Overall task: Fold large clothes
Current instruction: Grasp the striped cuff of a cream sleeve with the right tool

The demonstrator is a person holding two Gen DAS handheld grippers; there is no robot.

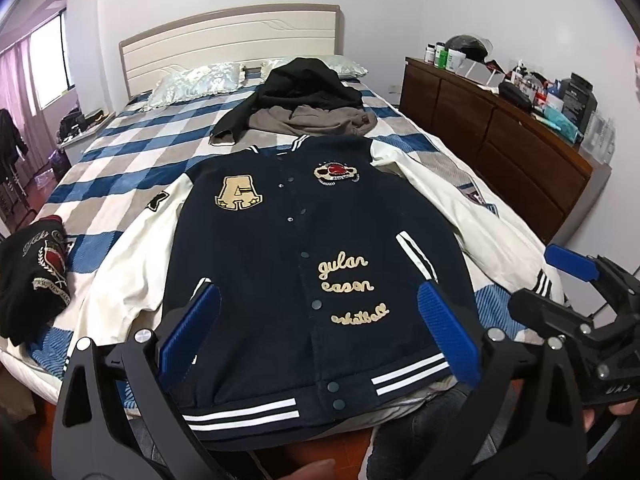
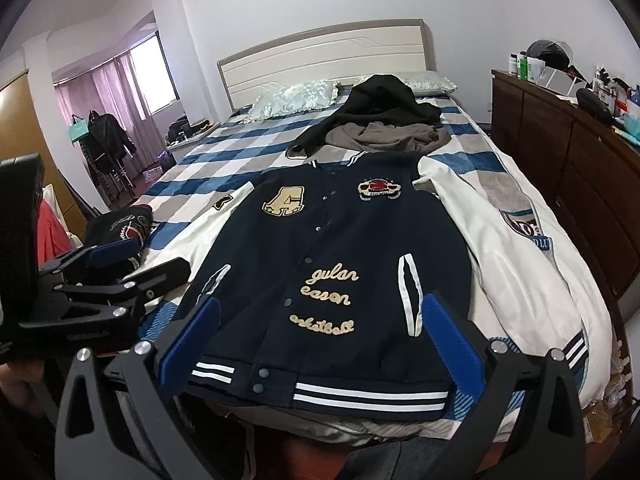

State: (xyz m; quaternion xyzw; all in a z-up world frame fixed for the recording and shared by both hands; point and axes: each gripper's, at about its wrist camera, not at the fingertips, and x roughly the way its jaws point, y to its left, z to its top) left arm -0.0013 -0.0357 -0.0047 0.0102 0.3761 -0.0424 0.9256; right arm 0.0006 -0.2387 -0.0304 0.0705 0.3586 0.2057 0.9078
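A navy varsity jacket [image 1: 288, 240] with white sleeves lies spread flat, front up and snapped closed, on the checked bed [image 1: 132, 140]. Its striped hem [image 1: 248, 412] hangs at the near edge. My left gripper [image 1: 320, 320] hovers open above the hem, its blue pads [image 1: 200, 320] wide apart with nothing between them. To its right is my right gripper [image 1: 560, 284], near the right cuff. In the right wrist view, the right gripper [image 2: 324, 332] is open over the jacket [image 2: 340, 248] at the hem. The left gripper [image 2: 136, 262] is off to the left, over the left sleeve.
A heap of black and grey-brown clothes [image 1: 304, 100] lies beyond the collar, in front of two pillows [image 1: 196, 82]. A folded black garment [image 1: 36, 280] sits at the bed's left edge. A cluttered brown dresser [image 1: 500, 136] lines the right wall. A person's legs show below the hem.
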